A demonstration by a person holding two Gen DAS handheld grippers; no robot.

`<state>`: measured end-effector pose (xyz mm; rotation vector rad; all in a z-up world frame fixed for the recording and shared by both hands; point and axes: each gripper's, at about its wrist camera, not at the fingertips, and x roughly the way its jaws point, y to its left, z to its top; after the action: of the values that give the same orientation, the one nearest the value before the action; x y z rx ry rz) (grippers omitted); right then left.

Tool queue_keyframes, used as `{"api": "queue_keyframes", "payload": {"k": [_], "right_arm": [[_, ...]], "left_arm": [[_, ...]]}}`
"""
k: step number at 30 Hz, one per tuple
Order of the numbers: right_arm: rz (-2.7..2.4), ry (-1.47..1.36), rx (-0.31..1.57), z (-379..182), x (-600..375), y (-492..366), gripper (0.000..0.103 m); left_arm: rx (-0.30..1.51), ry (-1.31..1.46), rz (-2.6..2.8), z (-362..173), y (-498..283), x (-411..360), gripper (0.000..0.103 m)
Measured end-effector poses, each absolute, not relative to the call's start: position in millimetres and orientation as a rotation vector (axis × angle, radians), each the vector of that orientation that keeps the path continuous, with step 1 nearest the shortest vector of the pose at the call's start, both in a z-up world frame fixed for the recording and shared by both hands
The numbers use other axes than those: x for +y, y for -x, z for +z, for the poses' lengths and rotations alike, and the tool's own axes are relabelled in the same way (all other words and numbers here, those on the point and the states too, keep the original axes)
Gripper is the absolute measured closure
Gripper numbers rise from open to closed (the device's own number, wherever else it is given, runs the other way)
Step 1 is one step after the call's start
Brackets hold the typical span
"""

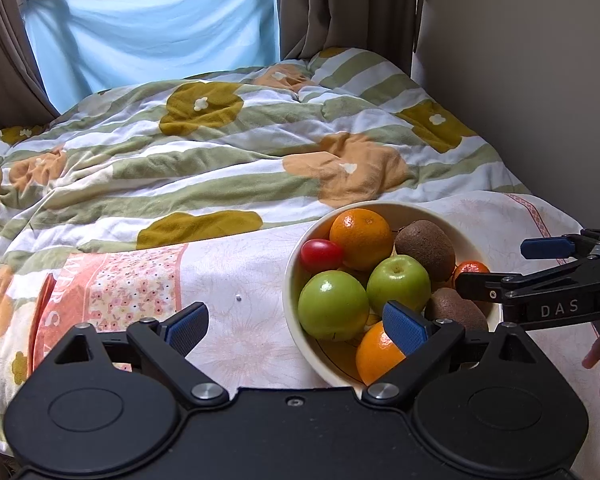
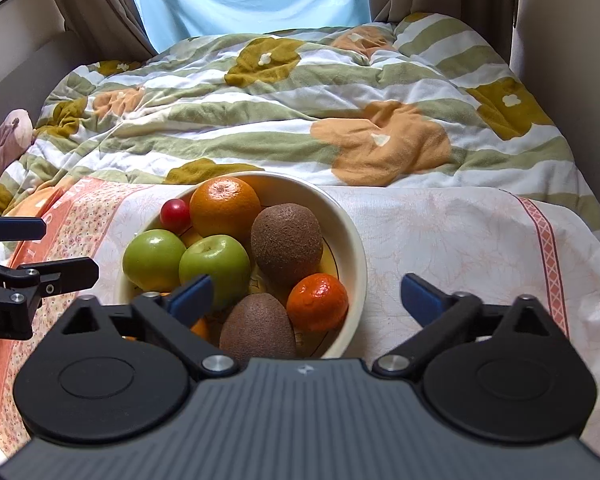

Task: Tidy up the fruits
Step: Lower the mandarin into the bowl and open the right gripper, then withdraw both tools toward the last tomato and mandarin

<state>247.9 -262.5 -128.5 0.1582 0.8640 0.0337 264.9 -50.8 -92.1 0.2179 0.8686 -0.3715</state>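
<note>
Fingers of left gripper (image 1: 296, 330) and right gripper (image 2: 306, 300) spread wide, both empty, hovering near cream bowl (image 2: 354, 240). Bowl sits on floral cloth (image 2: 452, 232) over bed; contents: two green apples (image 2: 215, 266), oranges (image 2: 225, 206), two kiwis (image 2: 286, 240), mandarin (image 2: 318, 302), red tomato (image 2: 175, 214).

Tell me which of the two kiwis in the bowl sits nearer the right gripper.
The lower kiwi, beside the mandarin at the bowl's near rim; the other kiwi sits farther back, beside the large orange.

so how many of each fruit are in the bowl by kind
green apples: 2
oranges: 2
kiwis: 2
mandarin: 1
small red fruit: 1
total: 8 in the bowl
</note>
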Motion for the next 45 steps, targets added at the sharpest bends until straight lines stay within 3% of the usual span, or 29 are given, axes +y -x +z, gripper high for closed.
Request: {"api": "queue_keyframes", "payload": {"k": [12,28,45], "right_arm": [[0.045,-0.151,0.803,-94,-264,-220,0.0],[0.049,-0.071,0.681,-40,-260,-123,0.0],[0.023,-0.156,0.739,-94,-208,-76,0.0]], "left_arm": [[0.794,-0.236,-0.353,-66,-236,-58,0.006],[0.674,-0.199,-0.204,-32,-143,-34,0.006],[0.723,-0.26,-0.297,-90,-99,6,0.007]]}}
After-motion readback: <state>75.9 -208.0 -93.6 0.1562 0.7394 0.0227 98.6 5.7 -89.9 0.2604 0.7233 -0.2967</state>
